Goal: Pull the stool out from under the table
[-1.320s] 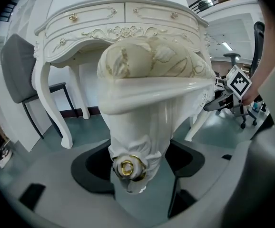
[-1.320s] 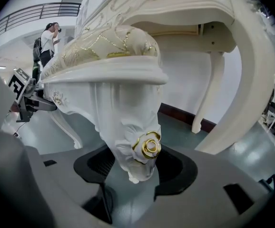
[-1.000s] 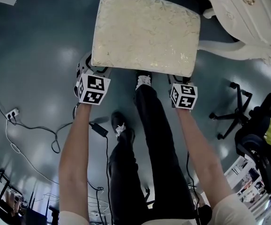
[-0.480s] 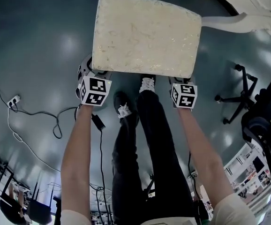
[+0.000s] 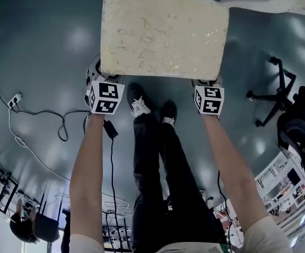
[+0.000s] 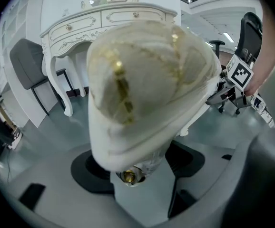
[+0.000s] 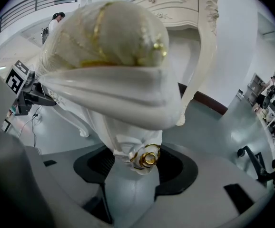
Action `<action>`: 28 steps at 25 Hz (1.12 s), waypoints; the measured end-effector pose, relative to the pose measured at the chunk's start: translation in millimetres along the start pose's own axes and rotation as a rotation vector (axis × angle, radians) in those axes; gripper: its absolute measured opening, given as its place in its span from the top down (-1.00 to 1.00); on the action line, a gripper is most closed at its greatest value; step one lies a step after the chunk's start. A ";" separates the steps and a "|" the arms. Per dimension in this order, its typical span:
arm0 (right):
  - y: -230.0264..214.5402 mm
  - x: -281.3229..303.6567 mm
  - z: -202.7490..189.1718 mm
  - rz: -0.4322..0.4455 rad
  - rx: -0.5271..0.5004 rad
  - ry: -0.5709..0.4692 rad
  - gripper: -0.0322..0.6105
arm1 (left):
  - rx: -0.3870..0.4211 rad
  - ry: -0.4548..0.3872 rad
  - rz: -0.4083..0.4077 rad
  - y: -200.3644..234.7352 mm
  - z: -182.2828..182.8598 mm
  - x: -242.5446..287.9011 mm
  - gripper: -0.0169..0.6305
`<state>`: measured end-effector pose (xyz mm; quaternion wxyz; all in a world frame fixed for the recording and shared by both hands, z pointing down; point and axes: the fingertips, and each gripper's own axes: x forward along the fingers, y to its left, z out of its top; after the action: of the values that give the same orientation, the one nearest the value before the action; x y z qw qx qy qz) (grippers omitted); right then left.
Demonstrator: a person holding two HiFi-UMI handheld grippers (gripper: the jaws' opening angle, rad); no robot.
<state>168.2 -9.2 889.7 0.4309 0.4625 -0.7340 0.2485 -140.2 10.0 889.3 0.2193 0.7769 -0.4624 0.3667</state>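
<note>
The stool (image 5: 163,30), with a cream and gold cushion and white carved legs, stands on the grey floor just ahead of my feet. My left gripper (image 5: 101,79) is shut on its near left corner. My right gripper (image 5: 208,86) is shut on its near right corner. Both sets of fingertips are hidden under the cushion in the head view. In the left gripper view the cushion corner (image 6: 147,80) fills the picture, and the left gripper (image 6: 137,172) clamps the gold-studded leg top (image 6: 129,176). In the right gripper view the right gripper (image 7: 137,164) clamps a leg with a gold ornament (image 7: 147,158).
The white dressing table (image 5: 282,1) shows only at the top right edge, beyond the stool; its drawers (image 6: 109,20) and a curved leg (image 7: 201,56) show in the gripper views. An office chair (image 5: 287,96) stands at right. A cable and socket strip (image 5: 15,99) lie at left. My legs (image 5: 155,157) are between my arms.
The stool and both grippers have come back from the table, which has slid almost out of view at top right. My feet have stepped back.
</note>
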 end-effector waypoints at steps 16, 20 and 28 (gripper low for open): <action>8.6 -57.1 -107.8 0.037 -0.077 0.099 0.01 | -0.052 0.071 0.013 -105.3 -77.6 -54.6 -0.09; 8.5 -70.1 -116.6 0.031 -0.068 0.117 0.01 | -0.060 0.101 0.012 -114.3 -85.1 -59.4 -0.10; 10.9 -138.1 -97.0 0.045 0.008 0.086 0.01 | -0.185 0.138 0.049 -119.4 -83.6 -113.9 -0.06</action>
<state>225.4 133.9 820.0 0.4546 0.4363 -0.7239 0.2809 -100.4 187.2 854.2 0.3126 0.7145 -0.4970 0.3805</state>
